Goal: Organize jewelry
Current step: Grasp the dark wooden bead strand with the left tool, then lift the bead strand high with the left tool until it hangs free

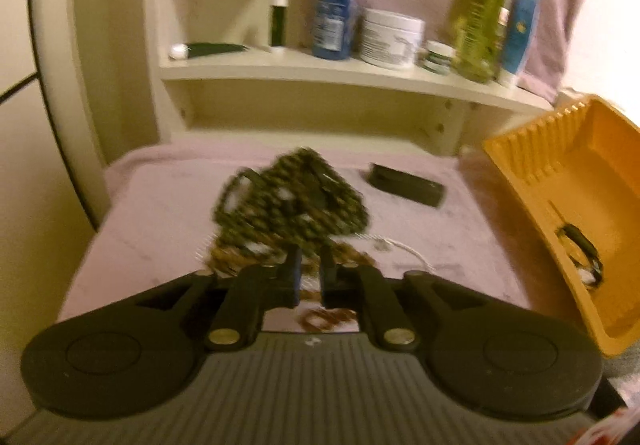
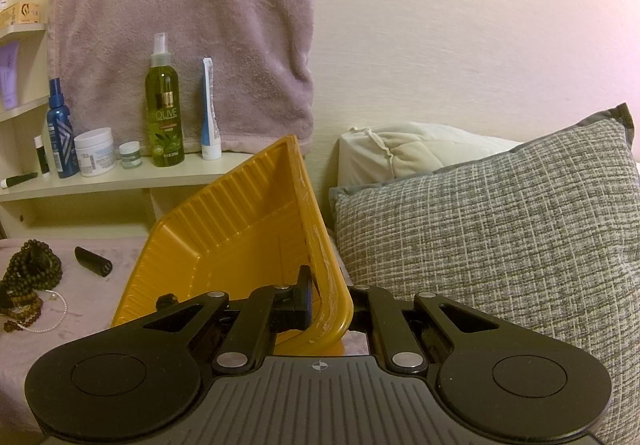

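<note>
A pile of dark green bead necklaces (image 1: 288, 201) lies on the pink cloth, with brown beads (image 1: 240, 257) and a thin white pearl strand (image 1: 404, 249) beside it. My left gripper (image 1: 309, 265) is shut on the near edge of the green beads, blurred by motion. My right gripper (image 2: 320, 297) is shut on the rim of an orange tray (image 2: 240, 229) and holds it tilted up. The tray (image 1: 568, 181) has a dark ring-like piece (image 1: 580, 249) inside. The bead pile also shows in the right wrist view (image 2: 32, 269).
A small black case (image 1: 406, 185) lies behind the beads. A cream shelf (image 1: 320, 69) holds bottles and jars. A pink towel (image 2: 184, 29) hangs behind. A grey pillow (image 2: 500, 229) and cream pillow (image 2: 408, 153) sit to the right.
</note>
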Tool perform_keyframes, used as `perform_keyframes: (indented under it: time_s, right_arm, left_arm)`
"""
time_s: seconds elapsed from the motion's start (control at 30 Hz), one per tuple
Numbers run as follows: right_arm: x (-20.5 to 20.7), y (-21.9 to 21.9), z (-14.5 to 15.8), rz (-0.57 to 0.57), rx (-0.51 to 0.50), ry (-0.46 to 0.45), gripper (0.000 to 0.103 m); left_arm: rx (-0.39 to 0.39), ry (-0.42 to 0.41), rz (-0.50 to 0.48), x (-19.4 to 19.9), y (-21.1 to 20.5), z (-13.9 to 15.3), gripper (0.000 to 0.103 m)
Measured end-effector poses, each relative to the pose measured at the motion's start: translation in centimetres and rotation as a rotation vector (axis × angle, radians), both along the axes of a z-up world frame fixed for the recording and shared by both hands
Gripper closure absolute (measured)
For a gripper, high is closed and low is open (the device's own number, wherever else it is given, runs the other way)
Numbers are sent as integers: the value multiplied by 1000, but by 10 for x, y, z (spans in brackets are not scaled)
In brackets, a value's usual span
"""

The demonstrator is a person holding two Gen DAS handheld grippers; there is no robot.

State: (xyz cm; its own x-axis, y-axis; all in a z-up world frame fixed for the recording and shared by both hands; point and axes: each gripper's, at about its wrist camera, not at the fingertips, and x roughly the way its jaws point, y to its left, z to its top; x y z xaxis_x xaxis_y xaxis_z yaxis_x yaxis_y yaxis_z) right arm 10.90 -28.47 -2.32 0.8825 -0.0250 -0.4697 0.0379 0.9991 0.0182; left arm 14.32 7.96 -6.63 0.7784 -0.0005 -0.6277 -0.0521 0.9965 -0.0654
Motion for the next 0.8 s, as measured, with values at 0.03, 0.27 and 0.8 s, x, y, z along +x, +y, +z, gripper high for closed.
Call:
perform_keyframes:
  time_s: [0.03, 0.27, 0.8]
  right_arm:
    - [0, 0, 0, 1, 0, 0, 95]
    - [1, 0, 0, -2, -3, 3, 95]
    - [2, 0, 0, 2, -5, -1, 95]
  left_arm:
    - [11, -7, 8, 4, 4, 1, 87]
    - [121, -11, -5, 33, 17, -1, 80]
    - [150, 34, -79, 43, 35, 29, 97]
